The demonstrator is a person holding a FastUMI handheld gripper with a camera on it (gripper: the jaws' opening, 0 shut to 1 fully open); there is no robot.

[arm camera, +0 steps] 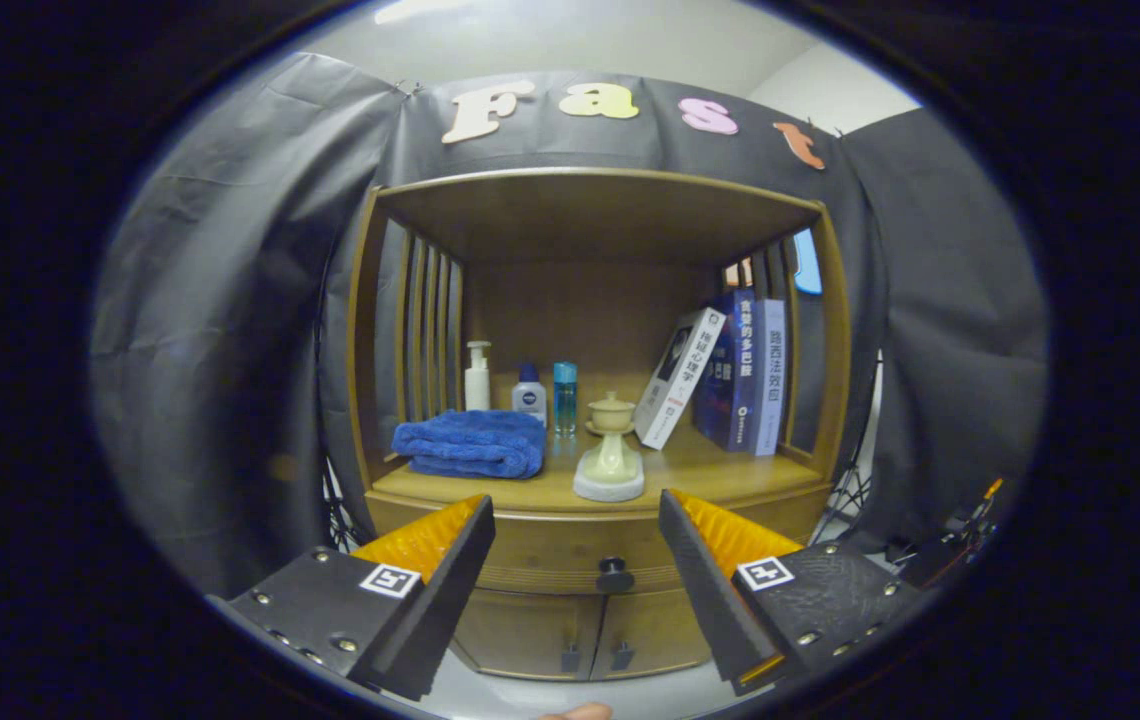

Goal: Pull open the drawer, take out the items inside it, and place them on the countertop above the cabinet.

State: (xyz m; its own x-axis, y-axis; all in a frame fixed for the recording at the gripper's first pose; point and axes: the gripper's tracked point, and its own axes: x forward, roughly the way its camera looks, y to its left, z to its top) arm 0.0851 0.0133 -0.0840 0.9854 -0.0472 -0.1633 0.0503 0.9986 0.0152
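Drawer (570, 560) shut beyond parted fingers (470, 530)

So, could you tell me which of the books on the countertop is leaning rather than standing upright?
The white book, nearest the lidded ceramic cup; it tilts against the upright blue books. The open gripper hangs before the closed drawer's knob.

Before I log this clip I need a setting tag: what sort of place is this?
Likely a staged home corner in a recording booth: a wooden cabinet with books, a folded towel and toiletry bottles, black cloth behind. The open gripper faces the closed drawer's knob.
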